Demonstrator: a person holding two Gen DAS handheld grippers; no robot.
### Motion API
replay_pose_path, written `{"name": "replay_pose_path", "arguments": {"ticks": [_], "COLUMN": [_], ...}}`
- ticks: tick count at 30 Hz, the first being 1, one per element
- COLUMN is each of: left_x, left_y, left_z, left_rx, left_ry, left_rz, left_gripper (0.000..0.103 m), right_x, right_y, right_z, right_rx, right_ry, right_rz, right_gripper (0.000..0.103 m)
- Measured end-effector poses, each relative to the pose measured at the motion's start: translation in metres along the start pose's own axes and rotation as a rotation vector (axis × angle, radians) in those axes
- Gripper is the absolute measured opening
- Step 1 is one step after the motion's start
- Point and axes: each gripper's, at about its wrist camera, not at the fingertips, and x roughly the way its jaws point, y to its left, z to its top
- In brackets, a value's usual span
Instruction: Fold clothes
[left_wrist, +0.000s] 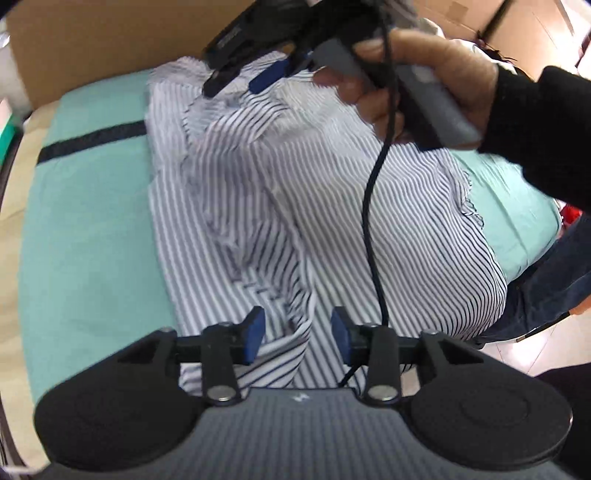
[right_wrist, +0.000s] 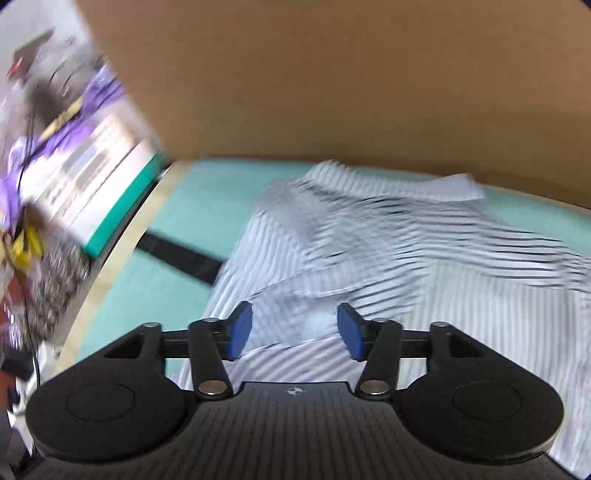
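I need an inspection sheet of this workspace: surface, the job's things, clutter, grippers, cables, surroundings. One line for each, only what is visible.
Surface: teal cloth with a black stripe, over a beige table edge.
Job's things: striped shirt, rumpled, not folded.
Clutter: blurred purple and yellow items beside the table.
Grippers: left gripper open over the shirt's near edge; right gripper open above the shirt.
Cables: black cable hangs across the shirt.
Surroundings: cardboard wall behind.

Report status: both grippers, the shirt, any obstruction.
Left gripper open, low over striped shirt. Right gripper open, above far end. Shirt crumpled on teal cloth, unfolded. Black cable dangles across shirt.
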Motion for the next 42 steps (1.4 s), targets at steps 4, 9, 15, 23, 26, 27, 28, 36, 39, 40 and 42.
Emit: {"name": "replay_pose_path", "arguments": {"ticks": [4,9,15,23,26,27,28,36,39,40,42], "left_x": [0.010,0.024,0.018,-0.029,-0.031,-0.027,-0.022,0.008,-0.002,-0.007,-0.014], "left_y": [0.002,-0.009,-0.020,0.002,0.015,0.017,0.021,0.035,0.036,0.035,0.025], "left_z": [-0.009,-0.016,-0.035,-0.063,-0.056,-0.053,-0.048,-0.031,-0.040,-0.044,-0.055], "left_rx": [-0.037,-0.029,-0.035,0.032,0.137,0.188,0.212,0.274,0.265,0.250,0.219], "left_ry": [0.044,0.105,0.136,0.058,0.048,0.061,0.077,0.127,0.141,0.149,0.142], "left_rz": [-0.022,-0.092,-0.120,0.092,0.149,0.141,0.119,0.063,0.028,0.014,-0.022], "left_gripper": [0.047,0.046,0.051,0.058,0.068,0.072,0.079,0.050,0.022,0.000,0.000], "right_x": [0.017,-0.006,-0.034,-0.069,-0.067,-0.066,-0.064,-0.066,-0.066,-0.066,-0.066], "right_y": [0.024,0.014,0.002,0.016,0.031,0.034,0.033,0.041,0.042,0.038,0.032], "right_z": [-0.006,-0.018,-0.031,-0.080,-0.110,-0.119,-0.123,-0.134,-0.135,-0.134,-0.132], "right_rx": [-0.062,-0.072,-0.083,-0.168,-0.235,-0.245,-0.228,-0.148,-0.132,-0.110,-0.065], "right_ry": [0.072,0.043,0.008,0.097,0.142,0.156,0.167,0.157,0.146,0.143,0.136], "right_rz": [0.040,0.015,-0.015,0.200,0.176,0.167,0.156,0.133,0.125,0.123,0.119], "right_gripper": [0.040,0.004,0.035,0.033,0.034,0.034,0.034,0.037,0.037,0.036,0.031]}}
